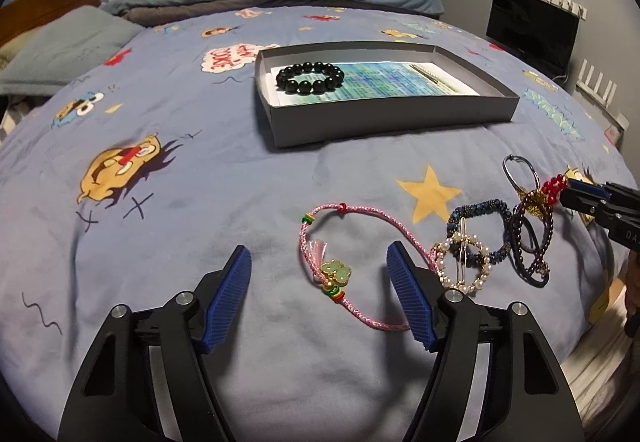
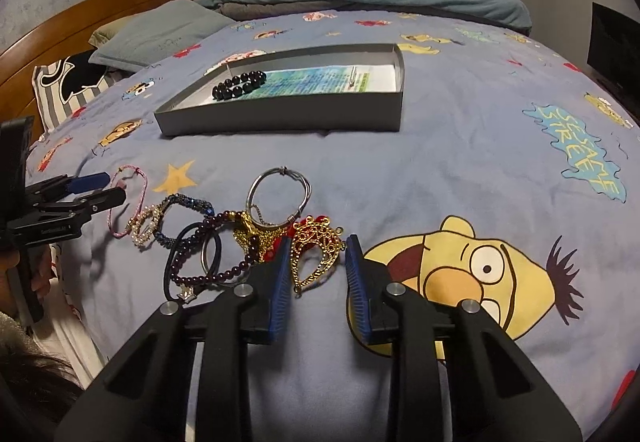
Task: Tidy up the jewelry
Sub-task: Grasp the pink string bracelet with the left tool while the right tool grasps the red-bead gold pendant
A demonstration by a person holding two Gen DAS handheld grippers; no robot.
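We are holding the left tool (image 1: 320, 274) low over the blue cartoon-print bedspread (image 1: 200, 209), its blue-padded fingers standing wide apart with the pink cord bracelet (image 1: 344, 262) lying between them; its green clover charm (image 1: 335, 270) is resting just inside the gap, and no pad is touching the cord. Just to the right of that bracelet, a pearl hair clip (image 1: 464, 262) is overlapping a dark blue beaded bracelet (image 1: 480, 219), and beyond them a tangle of dark purple bead strands (image 1: 532, 242) is sitting beside a silver bangle (image 1: 520, 173).

We are keeping the right tool (image 2: 316, 266) at the near edge of that pile, its fingers parted around the gold filigree pendant (image 2: 316, 254), which is lying flat on the bedspread (image 2: 440, 181) between the pads with red beads (image 2: 310, 222) just behind it. We cannot tell whether the left pad is touching the pendant.

Farther up the bed, the shallow grey box (image 1: 380, 113) is holding a black bead bracelet (image 1: 310, 77) at its left end, resting on a printed blue-green sheet (image 1: 384, 79), with a thin metal pin (image 1: 428, 73) well apart at the right end.
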